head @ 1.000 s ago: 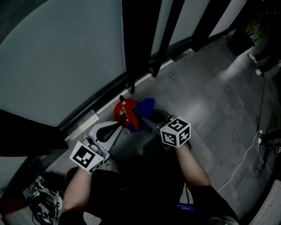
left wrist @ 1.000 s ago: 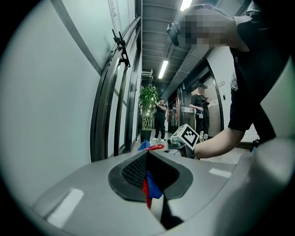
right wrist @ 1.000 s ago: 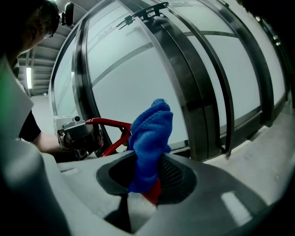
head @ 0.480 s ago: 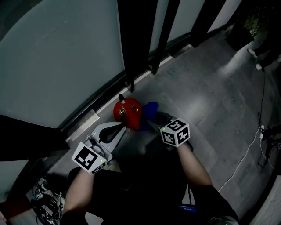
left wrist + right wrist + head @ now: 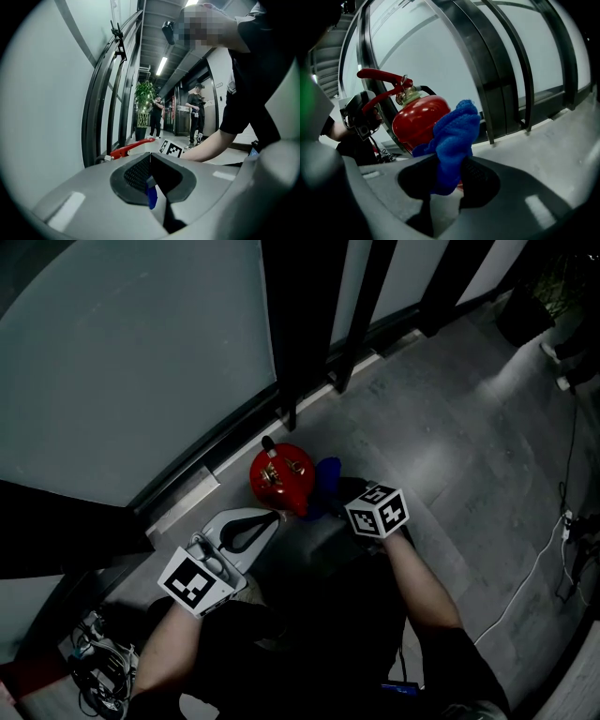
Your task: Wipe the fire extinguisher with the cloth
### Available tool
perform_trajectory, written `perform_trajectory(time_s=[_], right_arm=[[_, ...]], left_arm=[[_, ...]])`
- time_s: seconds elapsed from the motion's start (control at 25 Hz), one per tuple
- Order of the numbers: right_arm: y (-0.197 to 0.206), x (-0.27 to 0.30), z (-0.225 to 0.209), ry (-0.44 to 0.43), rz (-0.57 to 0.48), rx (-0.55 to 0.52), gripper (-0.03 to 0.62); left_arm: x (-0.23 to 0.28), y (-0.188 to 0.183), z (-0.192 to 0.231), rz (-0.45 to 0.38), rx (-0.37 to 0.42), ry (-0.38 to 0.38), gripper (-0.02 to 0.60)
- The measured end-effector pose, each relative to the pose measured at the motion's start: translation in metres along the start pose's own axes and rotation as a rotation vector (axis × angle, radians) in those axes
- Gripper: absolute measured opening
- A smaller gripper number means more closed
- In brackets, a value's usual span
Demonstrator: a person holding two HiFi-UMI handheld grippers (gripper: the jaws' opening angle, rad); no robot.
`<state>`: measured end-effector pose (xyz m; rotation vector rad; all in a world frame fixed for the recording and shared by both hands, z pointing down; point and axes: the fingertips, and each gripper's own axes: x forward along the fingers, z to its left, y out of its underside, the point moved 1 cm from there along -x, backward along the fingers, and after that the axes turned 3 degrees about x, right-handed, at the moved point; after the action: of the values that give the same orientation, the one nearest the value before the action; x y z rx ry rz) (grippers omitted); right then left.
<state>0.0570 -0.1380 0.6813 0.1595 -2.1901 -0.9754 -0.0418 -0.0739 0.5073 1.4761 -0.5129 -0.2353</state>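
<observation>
Beside the glass wall [image 5: 141,352], fire extinguisher [image 5: 281,479]: likely heavy, slick; steady it by the handle [image 5: 382,75].
Cloth [image 5: 454,136]: soft, clamped in your right fingers [image 5: 480,176].
Left fingers [image 5: 133,173]: closed, empty.

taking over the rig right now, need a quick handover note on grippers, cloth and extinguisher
Left gripper: jaws together, holding nothing I can identify, tips beside the red fire extinguisher.
Right gripper: shut on the fluffy blue cloth, which is up against the extinguisher's rounded body.
The extinguisher stands upright on the grey floor.
Done: cloth gripped and brought to the extinguisher.
Left: the wiping itself; how much is already wiped doesn't show.
</observation>
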Motion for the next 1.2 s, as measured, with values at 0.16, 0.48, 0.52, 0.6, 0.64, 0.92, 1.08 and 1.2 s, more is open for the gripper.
perform_trajectory(time_s=[0.16, 0.48, 0.52, 0.6, 0.64, 0.92, 1.08, 1.2], right_arm=[[0.018, 0.013, -0.007, -0.016, 0.043, 0.047, 0.123], [0.049, 0.043, -0.031, -0.025, 0.130, 0.149, 0.123], [0.054, 0.047, -0.033, -0.023, 0.135, 0.179, 0.123], [0.065, 0.055, -0.038, -0.013, 0.153, 0.230, 0.123], [0.071, 0.059, -0.040, -0.007, 0.163, 0.253, 0.123], [0.103, 0.080, -0.050, 0.003, 0.165, 0.427, 0.123], [0.108, 0.080, -0.059, 0.001, 0.128, 0.528, 0.123], [0.112, 0.081, -0.058, -0.001, 0.091, 0.611, 0.123]], left_arm=[[0.001, 0.006, -0.009, 0.008, -0.016, 0.051, 0.013], [0.005, 0.019, -0.015, 0.036, -0.025, 0.104, 0.020], [0.006, 0.019, -0.016, 0.040, -0.013, 0.109, 0.020], [0.010, 0.018, -0.021, 0.045, 0.023, 0.125, 0.020], [0.012, 0.016, -0.025, 0.045, 0.038, 0.139, 0.020], [0.032, 0.019, -0.042, 0.046, 0.062, 0.233, 0.020], [0.044, 0.027, -0.047, 0.066, 0.039, 0.260, 0.020], [0.048, 0.033, -0.051, 0.088, 0.038, 0.300, 0.020]])
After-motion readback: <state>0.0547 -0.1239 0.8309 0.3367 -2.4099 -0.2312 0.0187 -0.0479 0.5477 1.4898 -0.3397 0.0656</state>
